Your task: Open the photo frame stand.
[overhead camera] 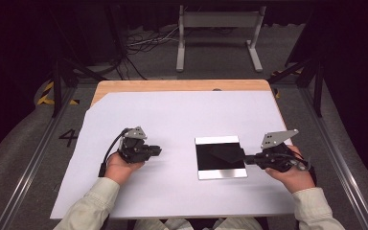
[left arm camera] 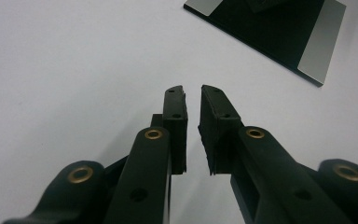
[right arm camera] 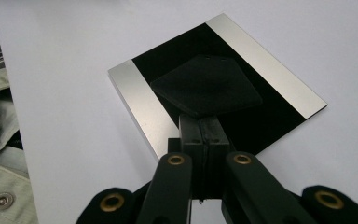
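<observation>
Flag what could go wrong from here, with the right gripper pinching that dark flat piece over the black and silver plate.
1. The right gripper grips only the near corner of the dark flat piece, so the piece could pivot or slip out.
2. The black plate with silver strips lies loose on the white sheet; dragging the piece might shift it.
3. The left gripper, jaws slightly apart and holding nothing, rests away from the plate and cannot steady it.

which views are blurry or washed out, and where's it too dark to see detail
High view: soft overall, surroundings beyond the table nearly black. Left gripper view: white sheet washed out, near tool parts soft. Right gripper view: black piece barely separates from the black plate.
</observation>
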The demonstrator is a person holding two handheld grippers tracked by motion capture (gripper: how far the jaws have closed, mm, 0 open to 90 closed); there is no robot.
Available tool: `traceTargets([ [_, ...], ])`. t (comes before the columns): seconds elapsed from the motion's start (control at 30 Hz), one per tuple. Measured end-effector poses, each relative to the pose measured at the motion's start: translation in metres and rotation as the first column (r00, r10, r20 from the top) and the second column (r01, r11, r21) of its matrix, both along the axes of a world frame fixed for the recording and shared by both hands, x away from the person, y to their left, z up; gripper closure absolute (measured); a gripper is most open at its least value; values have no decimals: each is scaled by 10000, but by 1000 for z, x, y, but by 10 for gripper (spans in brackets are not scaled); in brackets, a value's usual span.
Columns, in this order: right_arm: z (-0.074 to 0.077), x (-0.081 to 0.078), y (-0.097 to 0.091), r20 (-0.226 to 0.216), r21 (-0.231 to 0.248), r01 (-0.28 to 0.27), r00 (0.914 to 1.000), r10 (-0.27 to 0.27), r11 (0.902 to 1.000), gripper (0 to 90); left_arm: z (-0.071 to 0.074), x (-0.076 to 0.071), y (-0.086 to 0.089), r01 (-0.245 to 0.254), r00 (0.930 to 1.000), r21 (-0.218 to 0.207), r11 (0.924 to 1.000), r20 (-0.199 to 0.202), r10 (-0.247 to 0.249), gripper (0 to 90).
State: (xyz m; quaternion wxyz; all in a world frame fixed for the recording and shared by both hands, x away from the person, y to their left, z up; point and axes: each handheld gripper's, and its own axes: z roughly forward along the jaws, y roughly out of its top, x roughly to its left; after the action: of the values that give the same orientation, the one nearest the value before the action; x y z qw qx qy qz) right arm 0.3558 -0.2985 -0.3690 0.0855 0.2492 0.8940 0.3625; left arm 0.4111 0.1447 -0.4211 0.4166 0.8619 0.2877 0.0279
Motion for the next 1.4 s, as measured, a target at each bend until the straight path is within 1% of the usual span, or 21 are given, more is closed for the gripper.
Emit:
traceTargets([
  [0.27, -2, 0, -2, -246, -276, -63, 9997, 56, 9996, 900, 0, 0, 0, 40, 10000, 22, 10000, 22, -40, 806],
  [0.4, -1, 0, -6, -318, -443, 92, 9994, -106, 9990, 900, 0, 0, 0, 34, 10000, 29, 10000, 7, -34, 805],
  [0.5, 0, 0, -8, -259, -396, 134, 9996, -145, 9991, 900, 0, 0, 0, 40, 10000, 25, 10000, 6, -40, 804],
  [0.67, 5, -1, -13, -31, -108, 486, 9988, -487, 9988, 900, -1, 0, -1, 87, 10000, 52, 9999, 8, -87, 802],
  [0.9, 10, -2, -16, 202, 120, 838, 9963, -840, 9964, 899, -1, 0, -1, 108, 9999, 69, 9999, 9, -108, 800],
  [0.97, 13, -2, -17, 314, 210, 1050, 9939, -1056, 9943, 893, -2, 0, -1, 105, 9999, 67, 9999, 15, -105, 801],
  [1.03, 14, -2, -18, 309, 301, 1267, 9913, -1276, 9915, 881, -2, 0, -1, 75, 10000, 46, 10000, -36, -75, 800],
  [1.07, 14, -2, -19, 355, 356, 1373, 9897, -1386, 9899, 879, -2, 0, -1, 105, 9999, 66, 9999, 0, -105, 800],
  [1.13, 16, -2, -21, 451, 470, 1574, 9862, -1595, 9864, 881, -2, 0, -1, 110, 9999, 61, 9999, 57, -111, 800],
  [1.2, 17, -2, -24, 539, 614, 1778, 9820, -1812, 9821, 873, -2, 0, -1, 111, 9999, 55, 9999, 14, -111, 800],
  [1.27, 19, -3, -26, 611, 808, 2036, 9761, -2087, 9757, 864, -2, 0, -1, 136, 9999, 89, 9999, -3, -136, 800],
  [1.3, 19, -3, -26, 611, 808, 2036, 9761, -2087, 9757, 864, -2, 0, -1, 136, 9999, 89, 9999, -3, -136, 800],
  [1.33, 19, -3, -27, 659, 927, 2149, 9730, -2213, 9722, 859, -2, 0, -1, 114, 9999, 70, 9999, -32, -114, 800],
  [1.37, 20, -3, -29, 795, 1126, 2350, 9664, -2445, 9654, 850, -2, 0, -1, 139, 9999, 80, 9999, -8, -139, 799],
  [1.4, 20, -3, -30, 827, 1205, 2435, 9636, -2541, 9624, 847, -2, 0, -1, 139, 9999, 80, 9999, -8, -139, 799],
])
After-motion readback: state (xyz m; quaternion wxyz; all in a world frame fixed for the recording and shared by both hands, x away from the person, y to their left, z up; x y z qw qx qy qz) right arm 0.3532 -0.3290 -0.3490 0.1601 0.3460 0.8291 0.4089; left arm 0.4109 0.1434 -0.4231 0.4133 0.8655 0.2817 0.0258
